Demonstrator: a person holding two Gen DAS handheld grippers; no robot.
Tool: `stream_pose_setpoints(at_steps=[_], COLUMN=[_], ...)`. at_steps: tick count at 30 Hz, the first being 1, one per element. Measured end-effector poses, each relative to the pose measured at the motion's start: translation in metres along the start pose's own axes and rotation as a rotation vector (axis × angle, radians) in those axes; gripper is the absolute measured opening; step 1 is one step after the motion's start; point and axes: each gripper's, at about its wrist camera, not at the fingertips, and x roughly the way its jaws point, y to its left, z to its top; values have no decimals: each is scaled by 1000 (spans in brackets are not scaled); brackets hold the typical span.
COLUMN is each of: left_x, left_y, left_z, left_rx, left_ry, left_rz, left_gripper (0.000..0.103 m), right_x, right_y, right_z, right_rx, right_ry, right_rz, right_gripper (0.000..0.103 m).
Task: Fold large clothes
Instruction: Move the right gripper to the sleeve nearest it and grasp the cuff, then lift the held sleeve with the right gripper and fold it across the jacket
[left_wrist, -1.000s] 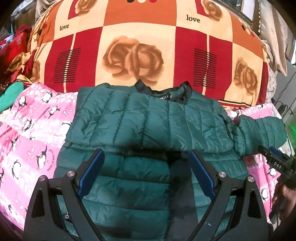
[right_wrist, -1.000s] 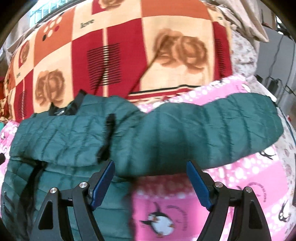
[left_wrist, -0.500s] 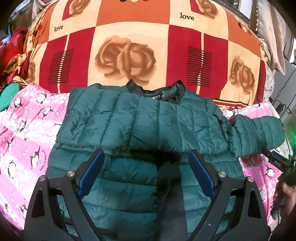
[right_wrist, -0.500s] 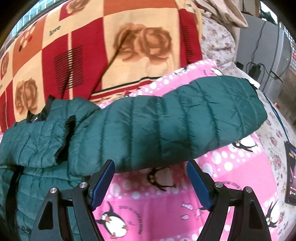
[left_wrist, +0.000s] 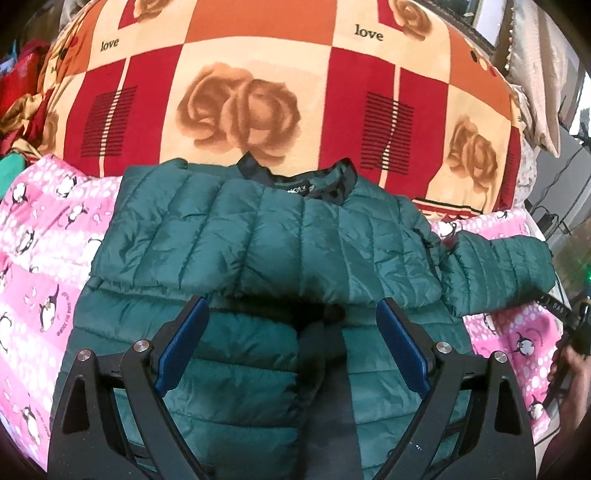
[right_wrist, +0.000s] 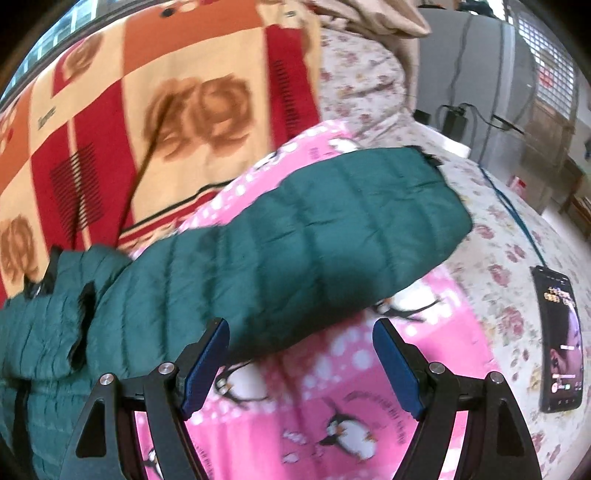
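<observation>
Pink penguin-print bedding (left_wrist: 40, 236) lies under a green quilted jacket (left_wrist: 266, 236), spread front-up with its collar toward a red and orange rose-patterned blanket (left_wrist: 236, 92). One sleeve is folded across the chest. The left gripper (left_wrist: 291, 336) hangs over the jacket's lower front, jaws wide apart and holding nothing. Further right, the other sleeve (right_wrist: 303, 236) stretches out over the pink bedding. The right gripper (right_wrist: 299, 363) hovers just below that sleeve, jaws well open and empty. A phone (right_wrist: 559, 343) lies on floral sheeting (right_wrist: 498, 236) at far right.
</observation>
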Motion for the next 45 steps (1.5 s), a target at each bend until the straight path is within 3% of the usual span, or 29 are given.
stream_pose_setpoints(at_steps=[13,24,29,30,37,45], left_x=[21,35,35,35,26,11], left_y=[20,19,26,27,29,45], left_z=[-4,-8,-8,-8,-10,-8], left_rx=[-49,-28,-53,-59,-65,-104], left_ry=[37,62,59,60,45,13], left_rz=[11,26,30,27,13,13], left_gripper=[92,92,92,92,92,92], right_x=[29,61,44,40,12,-19], right_y=[-86,-97,-82,-79,-58,-26], right_z=[31,42,45,45,46,42], right_rx=[329,389,300,278,223,186], right_ry=[-14,-20,-108,-118,-159,-191], right_rz=[6,56,61,63,186,325], right_gripper=[83,82,31,27,18,17])
